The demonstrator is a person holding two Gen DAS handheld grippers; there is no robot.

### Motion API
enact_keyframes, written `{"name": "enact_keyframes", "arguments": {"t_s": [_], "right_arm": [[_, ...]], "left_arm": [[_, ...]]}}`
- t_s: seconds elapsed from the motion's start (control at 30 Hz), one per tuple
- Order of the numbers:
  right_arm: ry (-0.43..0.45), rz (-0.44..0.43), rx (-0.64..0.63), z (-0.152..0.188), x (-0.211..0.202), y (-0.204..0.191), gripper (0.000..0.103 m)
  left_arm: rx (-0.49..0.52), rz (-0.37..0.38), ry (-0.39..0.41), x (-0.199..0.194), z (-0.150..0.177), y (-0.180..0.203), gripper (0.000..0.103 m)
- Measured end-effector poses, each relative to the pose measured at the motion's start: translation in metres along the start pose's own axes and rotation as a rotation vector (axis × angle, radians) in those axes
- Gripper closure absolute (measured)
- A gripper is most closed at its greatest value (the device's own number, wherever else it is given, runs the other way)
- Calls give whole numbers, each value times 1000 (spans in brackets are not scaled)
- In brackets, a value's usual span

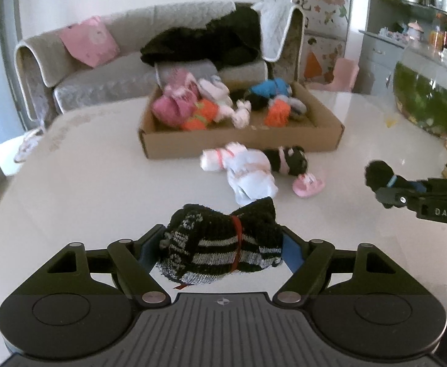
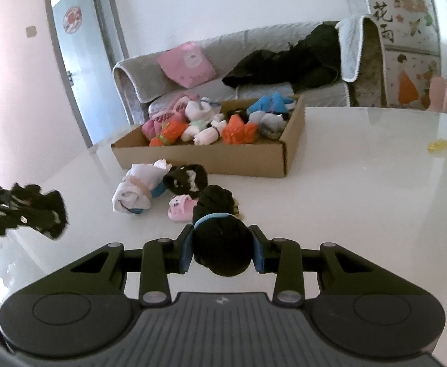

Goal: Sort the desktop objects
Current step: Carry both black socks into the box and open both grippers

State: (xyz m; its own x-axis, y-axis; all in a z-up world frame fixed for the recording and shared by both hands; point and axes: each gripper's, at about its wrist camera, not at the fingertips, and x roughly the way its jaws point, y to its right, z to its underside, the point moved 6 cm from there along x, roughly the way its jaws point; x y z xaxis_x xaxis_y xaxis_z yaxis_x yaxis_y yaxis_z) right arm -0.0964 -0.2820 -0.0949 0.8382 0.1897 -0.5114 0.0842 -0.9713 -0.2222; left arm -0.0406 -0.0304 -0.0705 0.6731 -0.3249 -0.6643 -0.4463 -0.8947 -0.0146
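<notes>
Your left gripper is clamped on a black-and-white striped sock bundle, and your right gripper grips a black sock bundle above the white counter. Beyond them, loose sock bundles lie just before the cardboard box, itself full of socks

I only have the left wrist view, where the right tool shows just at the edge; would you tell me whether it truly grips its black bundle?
Observer: Yes. In the right wrist view the right tool has both blue pads pressed on the black bundle, short of its blue band.
Operator: Thank you. What stands left of the sofa?
Observer: A pale blue door with a round red sticker.
</notes>
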Motion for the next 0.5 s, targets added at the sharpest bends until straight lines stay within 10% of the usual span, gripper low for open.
{"name": "enact_keyframes", "arguments": {"t_s": [0.5], "right_arm": [[70, 50, -51, -60, -15, 12, 69]], "left_arm": [[-46, -74, 90, -35, -54, -58, 21]]}}
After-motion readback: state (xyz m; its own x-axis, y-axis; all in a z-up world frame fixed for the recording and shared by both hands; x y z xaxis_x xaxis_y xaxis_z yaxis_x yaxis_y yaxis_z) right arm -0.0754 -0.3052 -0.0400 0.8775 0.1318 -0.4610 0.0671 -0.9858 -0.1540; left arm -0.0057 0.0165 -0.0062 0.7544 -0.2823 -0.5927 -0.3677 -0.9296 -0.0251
